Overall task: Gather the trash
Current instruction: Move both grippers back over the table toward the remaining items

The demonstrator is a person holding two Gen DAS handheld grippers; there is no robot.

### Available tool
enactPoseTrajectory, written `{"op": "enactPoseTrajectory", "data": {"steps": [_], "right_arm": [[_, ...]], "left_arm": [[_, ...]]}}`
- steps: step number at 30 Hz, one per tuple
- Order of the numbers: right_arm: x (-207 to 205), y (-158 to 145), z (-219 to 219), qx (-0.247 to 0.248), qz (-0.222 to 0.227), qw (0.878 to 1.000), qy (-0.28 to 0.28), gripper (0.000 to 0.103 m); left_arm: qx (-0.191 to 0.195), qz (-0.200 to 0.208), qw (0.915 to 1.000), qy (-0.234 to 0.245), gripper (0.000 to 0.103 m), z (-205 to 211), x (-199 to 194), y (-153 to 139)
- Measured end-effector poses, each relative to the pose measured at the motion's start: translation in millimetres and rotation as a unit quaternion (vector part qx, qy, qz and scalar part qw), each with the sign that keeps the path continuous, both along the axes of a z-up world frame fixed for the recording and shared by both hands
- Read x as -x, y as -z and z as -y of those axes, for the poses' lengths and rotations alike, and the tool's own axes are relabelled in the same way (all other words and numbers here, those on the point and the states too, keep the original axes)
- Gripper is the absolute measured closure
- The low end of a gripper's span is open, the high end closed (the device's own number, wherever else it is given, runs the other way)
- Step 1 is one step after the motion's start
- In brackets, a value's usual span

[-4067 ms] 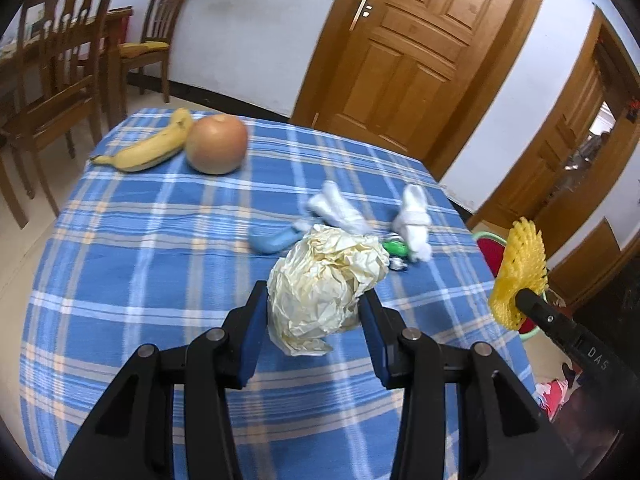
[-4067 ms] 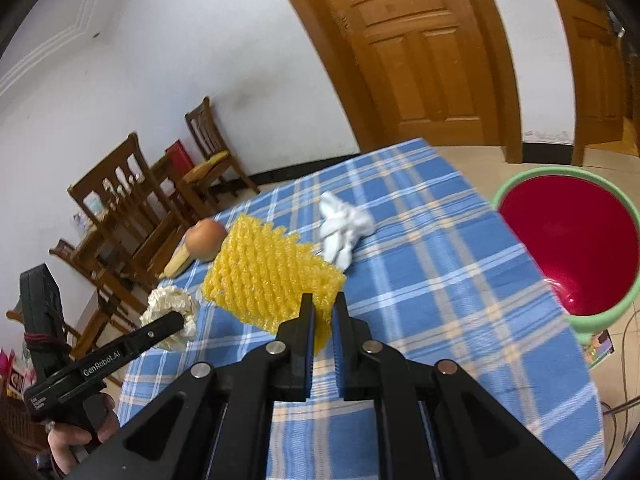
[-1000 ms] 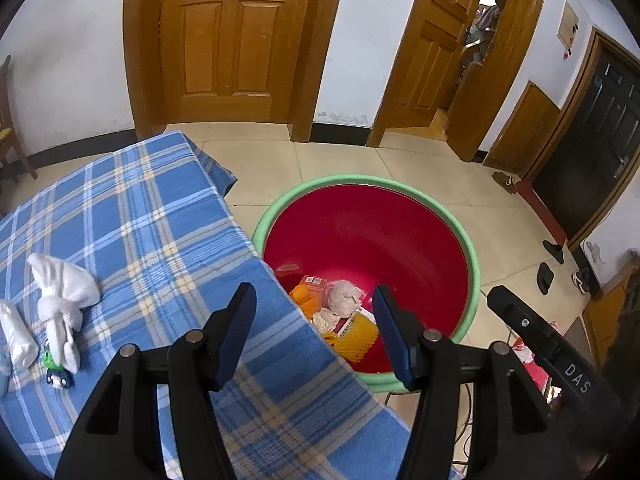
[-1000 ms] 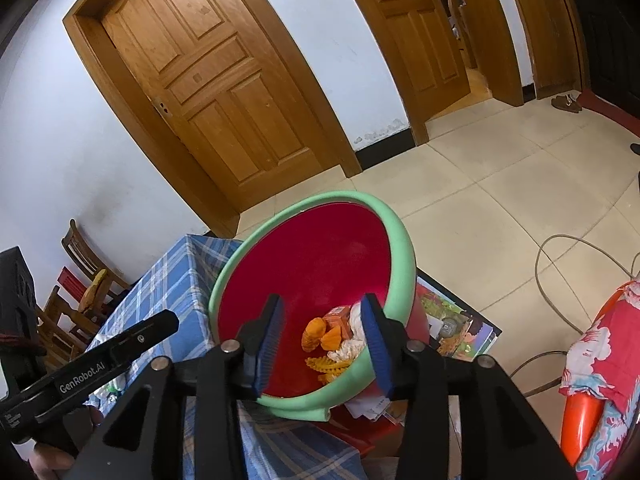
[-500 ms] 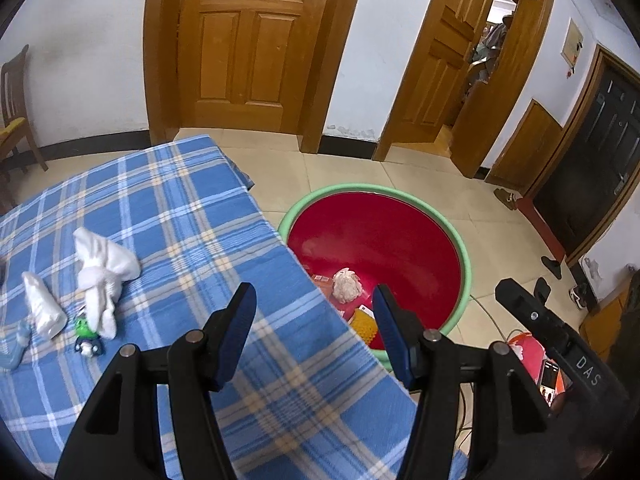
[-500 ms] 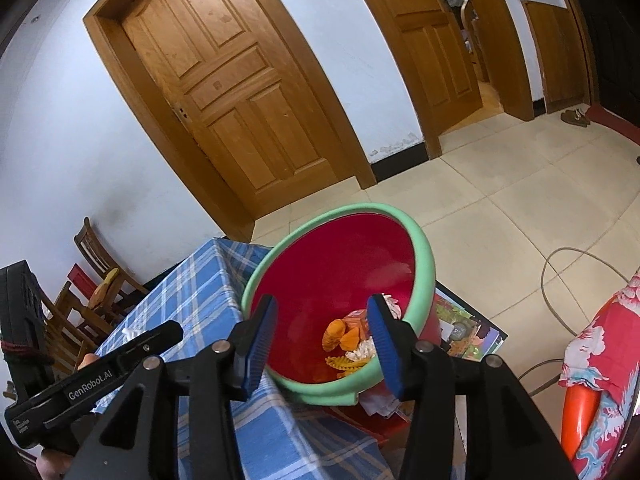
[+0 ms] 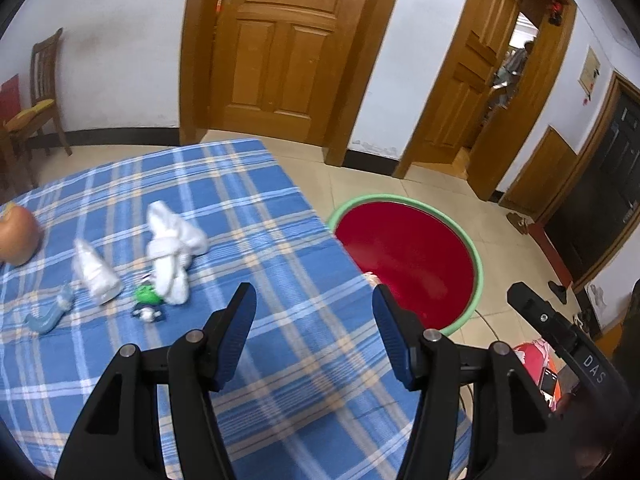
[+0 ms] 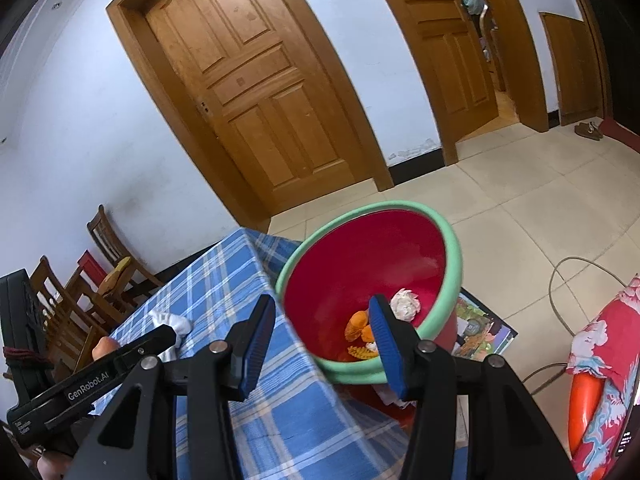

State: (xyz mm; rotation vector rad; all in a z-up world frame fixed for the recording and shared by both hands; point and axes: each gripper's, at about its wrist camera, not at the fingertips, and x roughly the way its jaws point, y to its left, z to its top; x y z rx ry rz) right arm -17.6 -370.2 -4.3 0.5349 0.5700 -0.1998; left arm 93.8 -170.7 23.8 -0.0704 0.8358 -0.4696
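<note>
Blue plaid cloth covers the surface point(image 7: 260, 216), and both sets of tongs hang over its near edge with nothing between their blue pads. The left tongs point(image 7: 312, 334) stand spread wide above the cloth; the right tongs point(image 8: 322, 340) are likewise parted, straddling the table's corner and the rim of the basin point(image 8: 454, 264).

That basin, red inside with a green rim, sits on the tiled floor just beside the surface. In the right wrist view it holds a crumpled pale paper ball point(image 8: 405, 305), orange peel pieces point(image 8: 357, 325) and a scrap of yellow netting point(image 8: 362, 351) near its bottom.

Trash left on the cloth shows in the left wrist view: a knotted white tissue point(image 7: 172, 250), a smaller white wad point(image 7: 96, 272) to its left, a small green wrapper point(image 7: 146, 295) touching the knotted tissue's lower end, a tiny black-and-white scrap point(image 7: 148, 314) just below that, and a bluish piece point(image 7: 48, 316) farther left. A round orange-brown fruit point(image 7: 16, 236) rests at the left edge, well apart from the basin.

Wooden doors point(image 7: 280, 48) and a chair point(image 7: 38, 92) stand against the white wall behind.
</note>
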Motion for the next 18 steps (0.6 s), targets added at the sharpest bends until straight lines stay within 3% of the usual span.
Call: {"op": "enactPoseTrajectory", "data": {"steps": [18], "right_arm": [[-13.9, 4.1, -49.9, 0.0, -0.013, 0.999, -0.05, 0.045]], "left_arm": [[-0.005, -0.002, 0.9951, -0.098, 0.043, -104.3, -4.3, 11.4]]}}
